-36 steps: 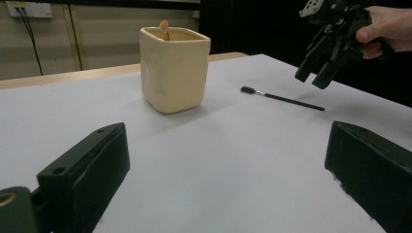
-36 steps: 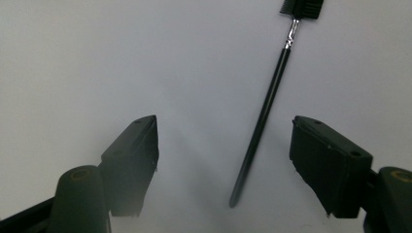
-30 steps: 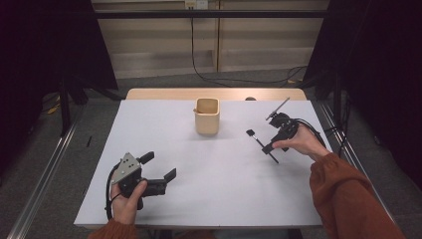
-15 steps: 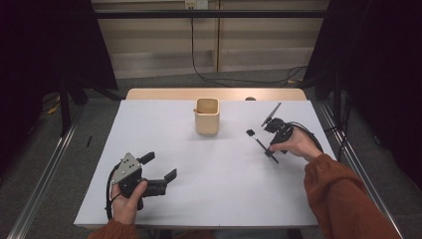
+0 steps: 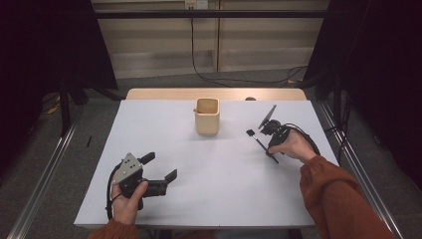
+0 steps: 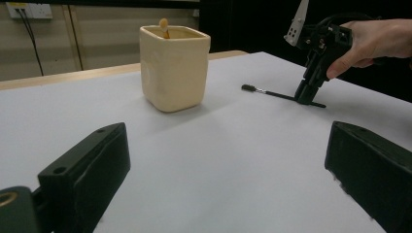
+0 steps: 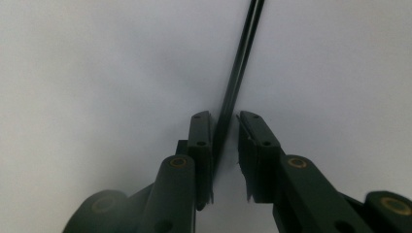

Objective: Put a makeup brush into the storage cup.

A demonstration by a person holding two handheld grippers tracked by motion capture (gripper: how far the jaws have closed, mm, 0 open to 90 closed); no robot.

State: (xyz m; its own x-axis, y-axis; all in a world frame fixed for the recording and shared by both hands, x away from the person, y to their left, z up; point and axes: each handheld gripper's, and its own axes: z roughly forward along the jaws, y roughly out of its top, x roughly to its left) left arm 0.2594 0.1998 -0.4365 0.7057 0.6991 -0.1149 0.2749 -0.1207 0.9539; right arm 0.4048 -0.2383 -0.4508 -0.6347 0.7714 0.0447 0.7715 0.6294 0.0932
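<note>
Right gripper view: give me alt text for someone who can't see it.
The right gripper points down at the white table, its two black jaws nearly shut around a thin black brush handle lying there. A small gap shows beside the handle, which runs up out of frame.

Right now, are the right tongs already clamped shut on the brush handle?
No: in the right gripper view the right tongs straddle the thin black brush with a gap visible beside its handle.
</note>
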